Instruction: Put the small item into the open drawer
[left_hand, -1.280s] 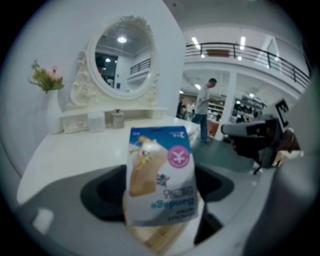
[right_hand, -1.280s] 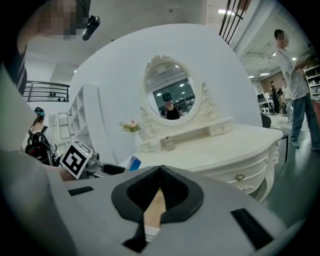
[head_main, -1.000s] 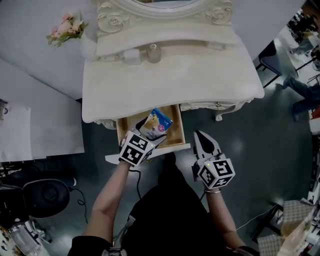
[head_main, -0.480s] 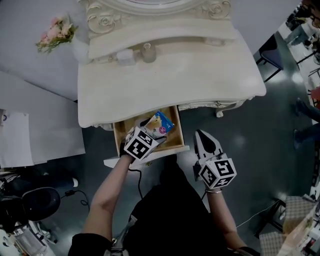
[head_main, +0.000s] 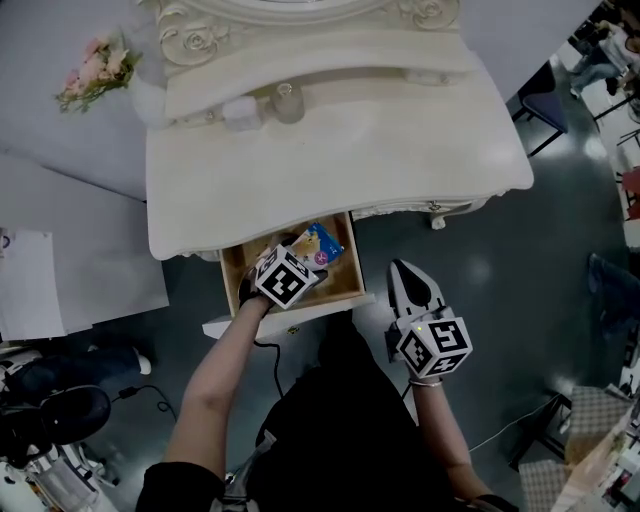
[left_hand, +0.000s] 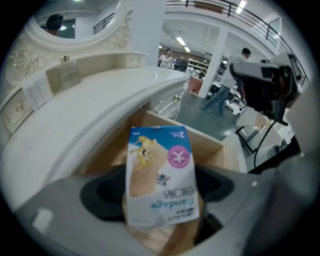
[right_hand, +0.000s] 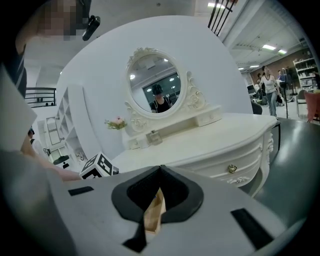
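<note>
Grey shop floor and a pale wall frame a cream dressing table, and the action is down at its front. The left claw (head_main: 302, 259) is clamped on the bandage packet (left_hand: 160, 175). Its jaws pinch the lower half, so the packet stands up out of the grip with its printed face on show. Directly under the claw lies the open drawer (head_main: 343, 283), with bare wood showing to the claw's right and nothing else visible inside. The packet sits over the opening, though how high above the drawer floor is hard to say.

This looks like the placing step, almost done. The next move calls for a short drop, jaws apart so the packet lies on the wood, then a straight pull back toward the person.

What's in the way? Just beyond the claw, the counter (head_main: 340, 170) overhangs the back of the drawer, so lifting forward would meet its edge. The drawer's side walls stand close on either hand.

Off to the right, well apart from the packet, the right claw (head_main: 405, 272) hangs over the floor with jaws together and nothing held. Farther out on the counter stand a small bottle (head_main: 288, 103) and a white box (head_main: 240, 112), under the oval mirror (right_hand: 155, 92). A pink flower sprig (head_main: 95, 75) sits far left. None of them is near the drop.
</note>
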